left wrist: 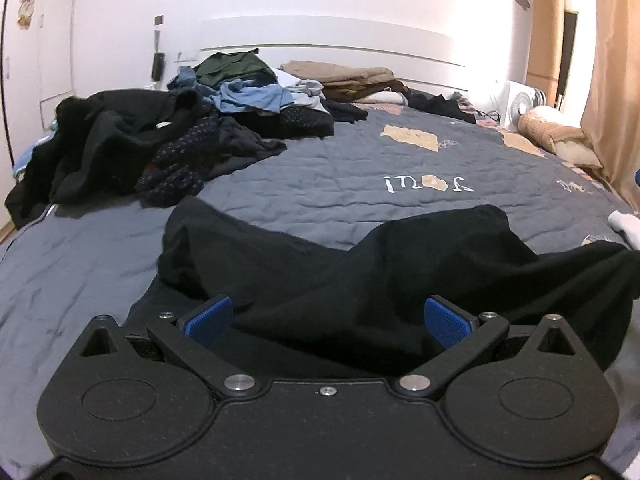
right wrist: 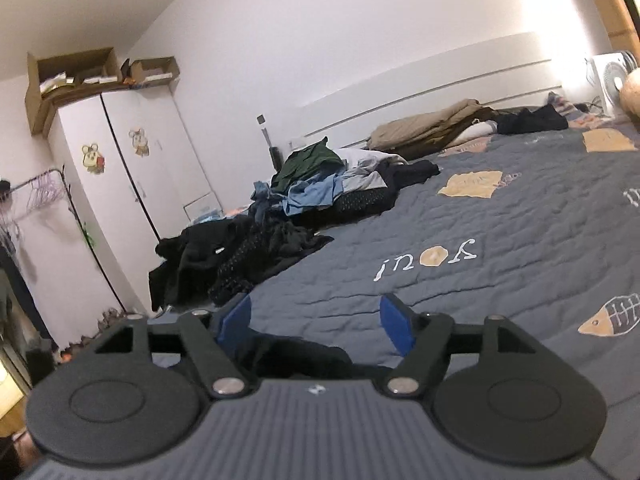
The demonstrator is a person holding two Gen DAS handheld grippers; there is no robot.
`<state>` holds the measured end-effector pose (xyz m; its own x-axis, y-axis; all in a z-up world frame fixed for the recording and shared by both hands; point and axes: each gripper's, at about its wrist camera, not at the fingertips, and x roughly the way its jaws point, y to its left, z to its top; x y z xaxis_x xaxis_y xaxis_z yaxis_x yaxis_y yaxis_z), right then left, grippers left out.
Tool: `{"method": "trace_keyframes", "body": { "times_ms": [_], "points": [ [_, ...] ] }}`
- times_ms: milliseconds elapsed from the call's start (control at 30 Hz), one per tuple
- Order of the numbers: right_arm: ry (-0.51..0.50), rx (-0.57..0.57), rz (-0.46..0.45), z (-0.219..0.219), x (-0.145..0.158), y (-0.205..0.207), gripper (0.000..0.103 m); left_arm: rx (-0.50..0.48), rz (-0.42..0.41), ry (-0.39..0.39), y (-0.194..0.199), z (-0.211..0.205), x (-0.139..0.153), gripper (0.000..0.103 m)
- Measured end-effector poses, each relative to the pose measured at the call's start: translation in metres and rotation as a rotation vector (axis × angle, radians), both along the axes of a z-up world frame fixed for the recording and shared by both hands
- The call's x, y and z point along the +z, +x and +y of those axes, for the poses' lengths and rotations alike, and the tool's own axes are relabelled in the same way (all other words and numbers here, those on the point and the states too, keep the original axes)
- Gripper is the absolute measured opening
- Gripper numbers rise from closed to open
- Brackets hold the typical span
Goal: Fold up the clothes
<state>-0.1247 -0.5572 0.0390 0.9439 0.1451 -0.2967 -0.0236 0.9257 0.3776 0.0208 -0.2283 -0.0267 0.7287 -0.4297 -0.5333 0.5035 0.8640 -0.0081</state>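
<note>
- A wide bed covered by a grey quilted bedspread [left wrist: 320,160] with tan patches and white stitched lettering fills both views.
- The left tongs [left wrist: 328,320] stand wide apart near the bottom of the left wrist view, their blue ribbed pads [left wrist: 210,318] showing on each side.
- A crumpled black garment [left wrist: 400,264] lies on the bedspread right in front of the left tongs. Its near edge runs between the two pads, but the pads do not press on it.
- The right tongs [right wrist: 316,320] are also wide apart, with blue pads [right wrist: 394,322] tilted outward. No cloth is gripped between them.
- In the right wrist view, a small fold of the black garment [right wrist: 296,354] shows low between the arms of the right tongs, just behind the pads; it rests on the bedspread.
- Further up the bed, toward its left side, sits a loose heap of unfolded clothes [left wrist: 168,132]: black pieces, a dark dotted fabric, light blue cloth and a dark green item on top.
- Near the white headboard [left wrist: 340,48] lies a stack of folded tan and brown cloth [left wrist: 344,76].
- A white fan [left wrist: 520,106] stands at the far right of the bed.
- A white wardrobe [right wrist: 132,168] with cartoon stickers stands against the wall, with open cardboard boxes [right wrist: 80,72] on top.
</note>
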Motion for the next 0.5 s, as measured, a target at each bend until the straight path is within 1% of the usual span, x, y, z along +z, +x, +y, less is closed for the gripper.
{"method": "trace_keyframes", "body": {
  "times_ms": [67,167,200,233,267,300,333,367,400,433,500],
  "points": [
    [-0.033,0.002,0.023,0.007,-0.005,0.006,0.071,-0.017,-0.018,0.049,0.007,-0.013,-0.004,0.103],
    [-0.047,0.023,0.051,0.015,-0.011,0.017,0.071,-0.027,-0.026,0.101,0.015,-0.028,-0.015,0.103],
    [-0.051,0.03,0.061,0.018,-0.014,0.02,0.071,-0.029,-0.051,0.108,0.015,-0.031,-0.019,0.1],
    [-0.058,0.035,0.071,0.02,-0.015,0.021,0.071,-0.032,-0.079,0.122,0.014,-0.033,-0.024,0.086],
    [-0.061,0.036,0.087,0.022,-0.018,0.024,0.072,-0.042,-0.114,0.151,0.011,-0.035,-0.029,0.077],
    [-0.063,0.036,0.103,0.023,-0.021,0.027,0.072,-0.054,-0.137,0.178,0.008,-0.037,-0.034,0.06],
    [-0.065,0.036,0.119,0.025,-0.024,0.029,0.072,-0.072,-0.125,0.194,0.007,-0.038,-0.038,0.046],
    [-0.07,0.035,0.132,0.026,-0.027,0.032,0.072,-0.094,-0.093,0.19,0.008,-0.038,-0.04,0.038],
    [-0.076,0.033,0.144,0.027,-0.03,0.034,0.072,-0.115,-0.054,0.178,0.008,-0.037,-0.041,0.023],
    [-0.081,0.031,0.152,0.027,-0.031,0.036,0.072,-0.128,-0.028,0.167,0.007,-0.036,-0.04,0.02],
    [-0.084,0.025,0.164,0.028,-0.035,0.039,0.072,-0.137,-0.024,0.175,0.001,-0.032,-0.037,0.014]
  ]
}}
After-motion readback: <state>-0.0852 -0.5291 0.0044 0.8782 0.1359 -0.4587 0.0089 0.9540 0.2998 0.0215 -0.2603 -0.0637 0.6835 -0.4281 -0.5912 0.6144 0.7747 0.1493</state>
